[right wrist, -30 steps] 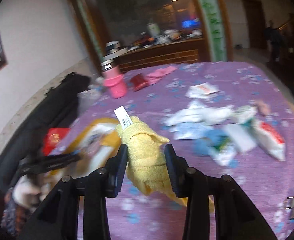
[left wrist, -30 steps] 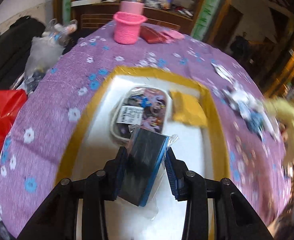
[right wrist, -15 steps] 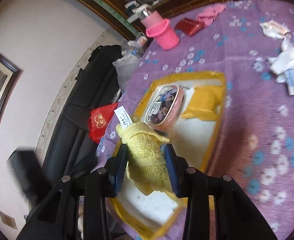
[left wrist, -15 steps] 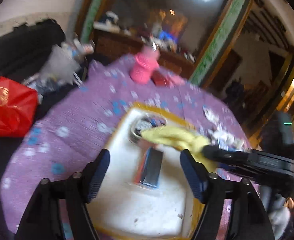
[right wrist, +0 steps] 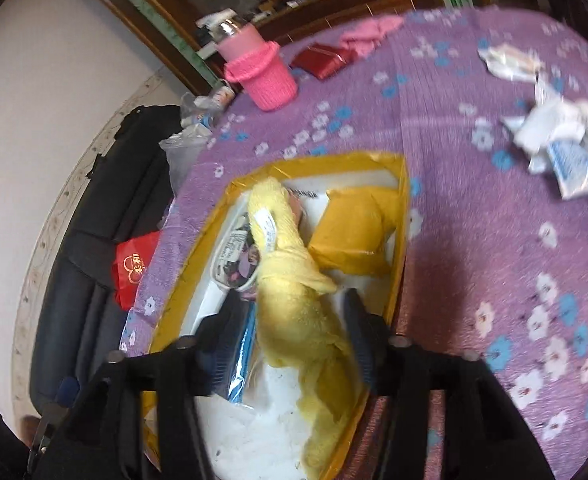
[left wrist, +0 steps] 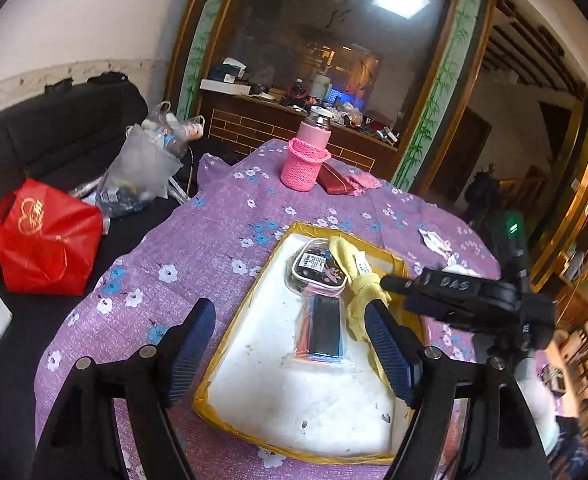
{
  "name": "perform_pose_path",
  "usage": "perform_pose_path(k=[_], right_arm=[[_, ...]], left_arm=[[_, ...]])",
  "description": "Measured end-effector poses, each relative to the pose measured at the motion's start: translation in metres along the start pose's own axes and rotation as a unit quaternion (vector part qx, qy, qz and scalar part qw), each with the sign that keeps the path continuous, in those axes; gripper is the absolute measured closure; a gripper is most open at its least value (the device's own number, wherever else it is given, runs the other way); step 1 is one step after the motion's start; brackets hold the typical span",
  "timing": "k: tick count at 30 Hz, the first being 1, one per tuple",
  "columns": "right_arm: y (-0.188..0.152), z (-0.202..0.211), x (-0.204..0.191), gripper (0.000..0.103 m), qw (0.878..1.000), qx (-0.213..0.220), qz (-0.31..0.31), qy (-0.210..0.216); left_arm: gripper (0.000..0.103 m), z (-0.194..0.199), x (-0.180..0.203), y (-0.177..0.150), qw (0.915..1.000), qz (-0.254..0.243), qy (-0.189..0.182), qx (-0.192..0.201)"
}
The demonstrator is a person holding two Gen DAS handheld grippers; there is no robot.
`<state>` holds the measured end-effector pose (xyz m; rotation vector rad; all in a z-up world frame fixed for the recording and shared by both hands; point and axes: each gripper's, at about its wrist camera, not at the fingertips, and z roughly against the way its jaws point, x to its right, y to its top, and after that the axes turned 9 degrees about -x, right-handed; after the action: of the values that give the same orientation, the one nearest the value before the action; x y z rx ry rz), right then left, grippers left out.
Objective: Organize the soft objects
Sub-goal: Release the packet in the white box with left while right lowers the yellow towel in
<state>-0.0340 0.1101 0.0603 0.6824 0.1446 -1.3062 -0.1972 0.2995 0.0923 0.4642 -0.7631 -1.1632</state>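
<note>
A yellow-rimmed white tray [left wrist: 254, 412] lies on the purple flowered tablecloth. In it are a printed pouch [left wrist: 317, 270], a dark blue packet in clear wrap [left wrist: 323, 330] and a yellow packet [right wrist: 353, 232]. My left gripper [left wrist: 290, 354] is open and empty, raised above the tray's near end. My right gripper [right wrist: 286, 344] stands open around a yellow towel [right wrist: 294, 292] that lies along the tray, over the pouch. The towel [left wrist: 357, 276] and right gripper [left wrist: 389, 284] show at the tray's right side in the left wrist view.
A pink knitted bottle holder [left wrist: 305, 162], a red pouch [left wrist: 335, 184] and pink cloth stand at the table's far end. Loose white and blue packets [right wrist: 565, 140] lie right of the tray. A red bag [left wrist: 42, 236] and plastic bag [left wrist: 142, 168] sit on the black sofa left.
My left gripper let go of the blue packet in the tray and rose. My right gripper carried the yellow towel over to the tray, laid it there, and its jaws opened.
</note>
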Motion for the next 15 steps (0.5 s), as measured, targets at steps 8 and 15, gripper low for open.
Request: perform_pose_path(k=[8, 15], right_arm=[[-0.021, 0.043, 0.01, 0.037, 0.996, 0.062, 0.058, -0.029], [-0.043, 0.076, 0.042, 0.031, 0.989, 0.102, 0.071, -0.075]], left_arm=[[0.022, -0.002, 0.02, -0.005, 0.9995, -0.026, 0.014, -0.008], [0.021, -0.003, 0.066, -0.015, 0.9936, -0.091, 0.066, 0.004]])
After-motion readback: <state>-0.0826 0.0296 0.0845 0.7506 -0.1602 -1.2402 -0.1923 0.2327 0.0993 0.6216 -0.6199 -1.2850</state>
